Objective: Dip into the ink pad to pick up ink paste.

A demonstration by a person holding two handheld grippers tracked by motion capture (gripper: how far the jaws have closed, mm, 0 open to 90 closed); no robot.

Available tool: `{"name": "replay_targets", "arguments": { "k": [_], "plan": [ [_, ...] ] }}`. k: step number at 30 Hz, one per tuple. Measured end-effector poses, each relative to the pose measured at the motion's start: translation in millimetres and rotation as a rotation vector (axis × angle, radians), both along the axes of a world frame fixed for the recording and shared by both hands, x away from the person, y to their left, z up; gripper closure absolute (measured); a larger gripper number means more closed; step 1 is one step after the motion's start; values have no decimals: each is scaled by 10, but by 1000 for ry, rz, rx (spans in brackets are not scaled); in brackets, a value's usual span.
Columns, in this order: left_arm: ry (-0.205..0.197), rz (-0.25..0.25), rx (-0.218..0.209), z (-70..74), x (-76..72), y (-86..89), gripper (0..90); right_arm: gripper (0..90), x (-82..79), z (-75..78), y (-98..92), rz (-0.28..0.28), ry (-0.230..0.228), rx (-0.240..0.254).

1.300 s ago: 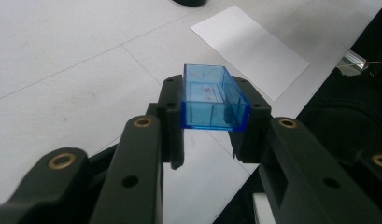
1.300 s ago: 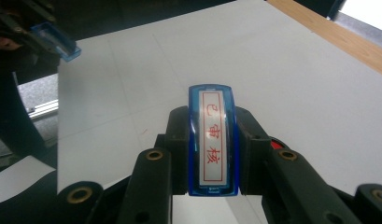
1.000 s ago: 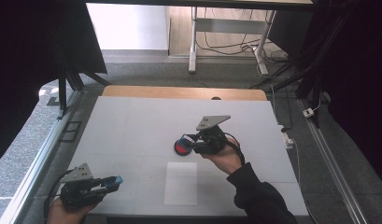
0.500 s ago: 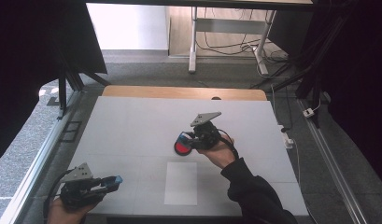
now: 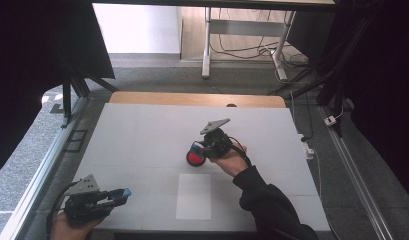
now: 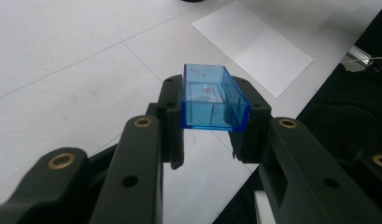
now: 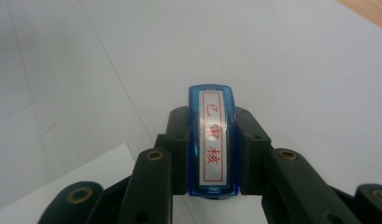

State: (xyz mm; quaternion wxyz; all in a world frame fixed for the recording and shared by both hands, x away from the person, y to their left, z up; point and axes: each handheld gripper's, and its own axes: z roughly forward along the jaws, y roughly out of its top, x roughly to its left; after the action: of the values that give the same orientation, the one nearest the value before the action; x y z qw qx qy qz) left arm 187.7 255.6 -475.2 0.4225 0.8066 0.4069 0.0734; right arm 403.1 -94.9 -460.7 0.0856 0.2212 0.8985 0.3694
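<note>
clear blue cap | blue stamp, white label, red characters | white paper

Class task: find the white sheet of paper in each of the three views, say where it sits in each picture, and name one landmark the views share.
High view: white sheet of paper, bottom centre of the table.
Left gripper view: top right, beyond the blue cap.
Right gripper view: bottom left corner.
Shared landmark: the pale tabletop's seam lines.

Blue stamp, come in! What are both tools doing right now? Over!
Left tool shut on blue cap, near table edge. Right tool shut on blue stamp, above red ink pad. White paper lies bare; nothing blocking it.
</note>
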Motion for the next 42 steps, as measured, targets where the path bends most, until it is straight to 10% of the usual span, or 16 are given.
{"name": "replay_targets", "arguments": {
  "k": [29,42],
  "plan": [
    [8,-1,-1,-4,1,5,684,706,246,-273,62,-60,106,-41],
    [17,2,-9,-7,9,13,684,707,124,-244,231,-56,7,-162]
  ]
}}
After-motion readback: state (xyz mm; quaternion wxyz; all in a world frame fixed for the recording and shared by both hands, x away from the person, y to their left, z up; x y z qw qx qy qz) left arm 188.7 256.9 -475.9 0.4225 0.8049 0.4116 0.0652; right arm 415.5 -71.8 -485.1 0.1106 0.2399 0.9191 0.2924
